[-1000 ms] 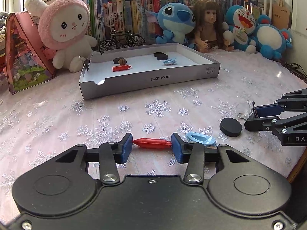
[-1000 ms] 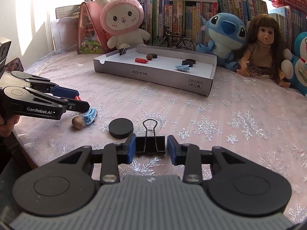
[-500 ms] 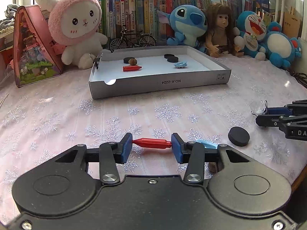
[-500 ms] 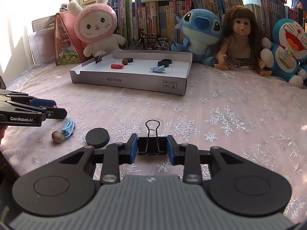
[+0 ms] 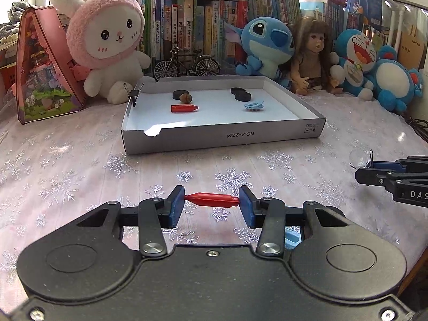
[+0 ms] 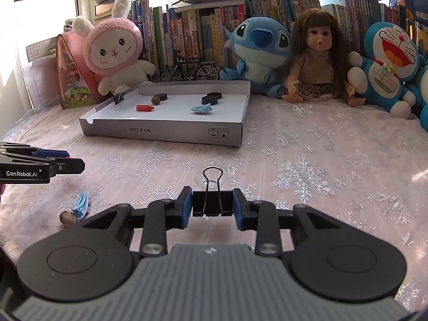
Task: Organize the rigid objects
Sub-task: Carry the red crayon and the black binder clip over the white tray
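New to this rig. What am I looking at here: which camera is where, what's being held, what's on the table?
There is no robot arm. A person holds one two-finger gripper in each hand, and each gripper carries a fisheye camera that looks forward along its fingers.

In the left wrist view, the left gripper is shut on a red bullet-shaped piece. In the right wrist view, the right gripper is shut on a black binder clip.

Ahead, on the snowflake tablecloth, stands a shallow white box that already holds black discs, a nut, a red piece and a blue hair clip. Another blue hair clip and a nut lie loose on the cloth. Plush toys, a doll and books stand behind.
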